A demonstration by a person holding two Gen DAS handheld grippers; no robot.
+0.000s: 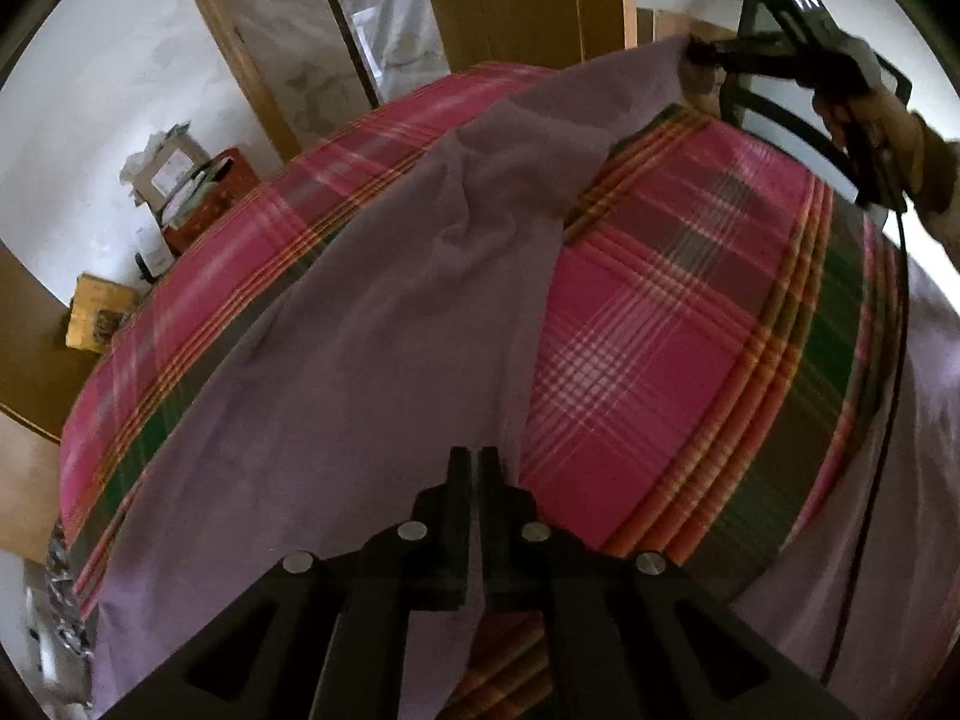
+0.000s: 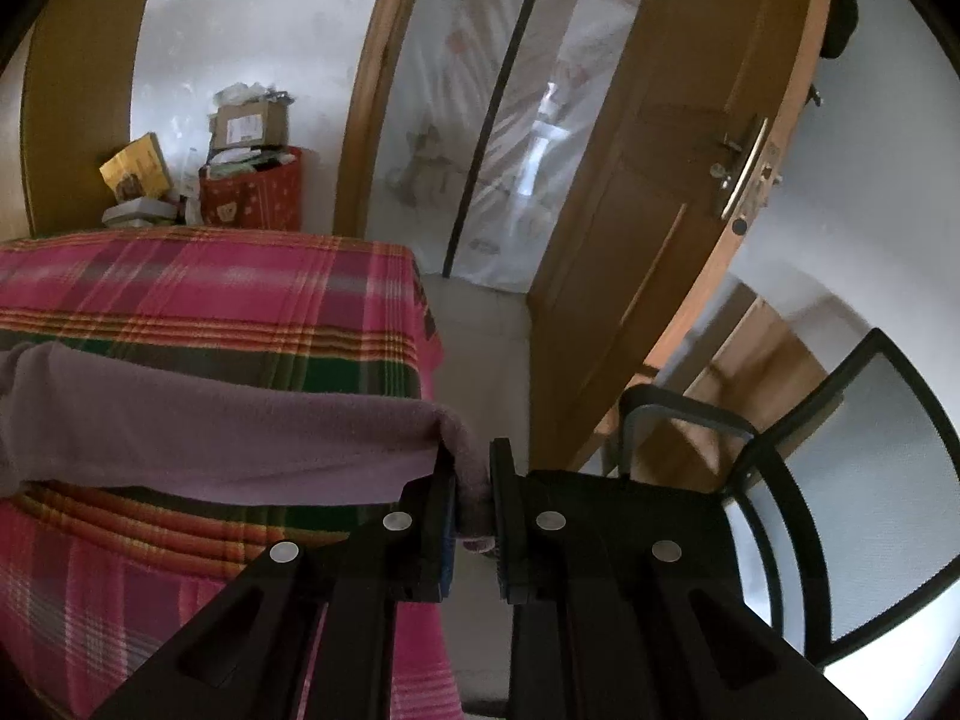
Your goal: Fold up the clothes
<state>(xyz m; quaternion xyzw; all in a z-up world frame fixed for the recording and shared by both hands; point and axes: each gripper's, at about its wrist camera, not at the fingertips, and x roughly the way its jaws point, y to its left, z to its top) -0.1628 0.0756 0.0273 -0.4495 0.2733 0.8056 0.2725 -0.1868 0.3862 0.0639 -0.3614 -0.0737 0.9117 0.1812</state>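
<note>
Right claw (image 2: 474, 480) pinches purple garment (image 2: 210, 432) beside chair (image 2: 840, 480).

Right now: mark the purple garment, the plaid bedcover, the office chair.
purple garment (image 1: 360, 324), left wrist view, its broad middle panel.
plaid bedcover (image 1: 660, 312), left wrist view, bare pink check area.
office chair (image 2: 888, 468), right wrist view, mesh backrest.

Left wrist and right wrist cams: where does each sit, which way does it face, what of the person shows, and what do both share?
Left wrist: on the left hand-held gripper, facing down across the plaid bedspread; it is shut on the purple garment. The right hand-held gripper and the person's hand show far off.
Right wrist: on the right hand-held gripper, shut on a bunched garment edge, facing the open door and office chair. No body shows.
Shared: garment, bedspread, red bag.
</note>
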